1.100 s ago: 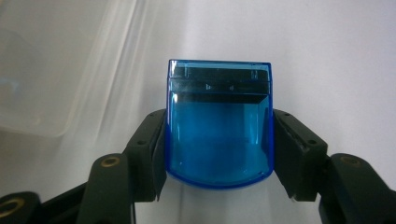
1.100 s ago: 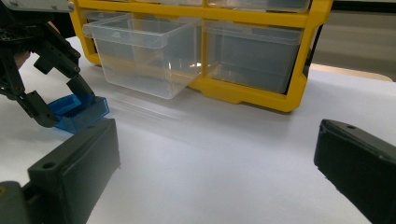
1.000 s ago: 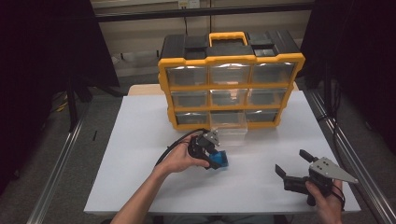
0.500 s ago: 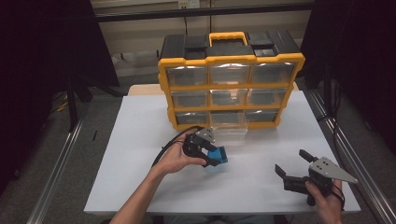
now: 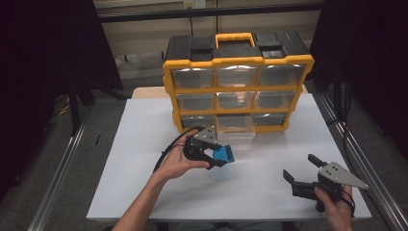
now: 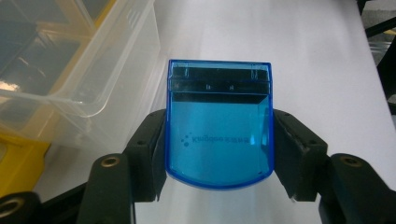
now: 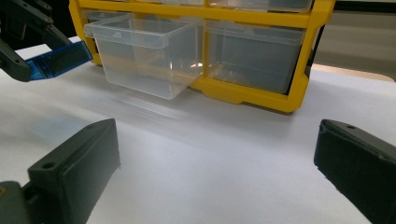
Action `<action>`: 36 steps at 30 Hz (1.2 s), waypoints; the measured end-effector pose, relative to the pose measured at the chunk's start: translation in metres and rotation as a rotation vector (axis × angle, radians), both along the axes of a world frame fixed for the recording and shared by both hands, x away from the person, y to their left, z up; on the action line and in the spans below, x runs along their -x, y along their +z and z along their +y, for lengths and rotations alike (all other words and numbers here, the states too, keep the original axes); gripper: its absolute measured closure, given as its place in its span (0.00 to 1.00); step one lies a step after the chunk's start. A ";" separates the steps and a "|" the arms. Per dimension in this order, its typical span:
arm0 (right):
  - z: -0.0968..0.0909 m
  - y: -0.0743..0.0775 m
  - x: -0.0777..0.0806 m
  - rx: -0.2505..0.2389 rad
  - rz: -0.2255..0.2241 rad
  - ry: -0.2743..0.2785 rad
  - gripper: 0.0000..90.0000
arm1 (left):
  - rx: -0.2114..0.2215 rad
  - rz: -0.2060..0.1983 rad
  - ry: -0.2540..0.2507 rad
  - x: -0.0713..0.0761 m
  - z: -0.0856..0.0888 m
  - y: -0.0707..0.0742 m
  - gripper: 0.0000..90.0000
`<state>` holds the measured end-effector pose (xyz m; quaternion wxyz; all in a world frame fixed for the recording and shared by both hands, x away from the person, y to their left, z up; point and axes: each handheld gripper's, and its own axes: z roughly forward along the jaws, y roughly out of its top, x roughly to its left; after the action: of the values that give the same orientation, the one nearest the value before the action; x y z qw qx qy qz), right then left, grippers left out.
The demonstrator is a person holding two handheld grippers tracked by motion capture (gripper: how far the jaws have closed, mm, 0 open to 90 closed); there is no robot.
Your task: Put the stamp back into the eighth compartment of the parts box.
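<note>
The left gripper point(image 5: 219, 156) pinches a blue translucent case point(image 6: 219, 128) by its sides, lifted above the middle of the white surface point(image 5: 144, 139), just beside the pulled-out clear drawer point(image 7: 140, 51) of the yellow organizer point(image 5: 238, 62). The right gripper point(image 5: 303, 168) rests near the surface's near right corner, jaws spread with nothing between them.

Glossy translucent blue plastic case point(image 6: 219, 126), clear plastic drawer point(image 7: 142, 53), matt white table point(image 5: 144, 139).

White surface point(image 5: 144, 144), rectangular, matte. At its far edge sits a yellow-and-black drawer organizer point(image 5: 235, 62) with three rows of clear drawers, handle on top. Its bottom-middle clear drawer point(image 5: 235, 132) is pulled out over the surface, front wall toward the near side. Grey floor around it.
</note>
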<state>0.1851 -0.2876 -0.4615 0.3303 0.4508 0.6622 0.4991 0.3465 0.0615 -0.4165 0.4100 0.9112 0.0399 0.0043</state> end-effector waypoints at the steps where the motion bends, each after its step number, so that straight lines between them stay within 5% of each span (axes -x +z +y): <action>1: 0.000 0.000 0.000 0.000 -0.001 0.001 0.00 | 0.007 -0.001 0.000 0.000 0.001 0.002 0.47; 12: 0.000 0.000 0.000 -0.001 -0.006 -0.001 0.00 | 0.094 -0.032 0.030 0.002 0.012 0.017 0.47; 36: 0.000 0.001 0.001 -0.001 -0.013 0.000 0.00 | 0.193 -0.091 0.061 -0.009 0.014 0.057 0.47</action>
<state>0.1844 -0.2881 -0.4609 0.3347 0.4477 0.6598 0.5023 0.3555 0.0755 -0.3597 0.4967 0.8648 0.0493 0.0544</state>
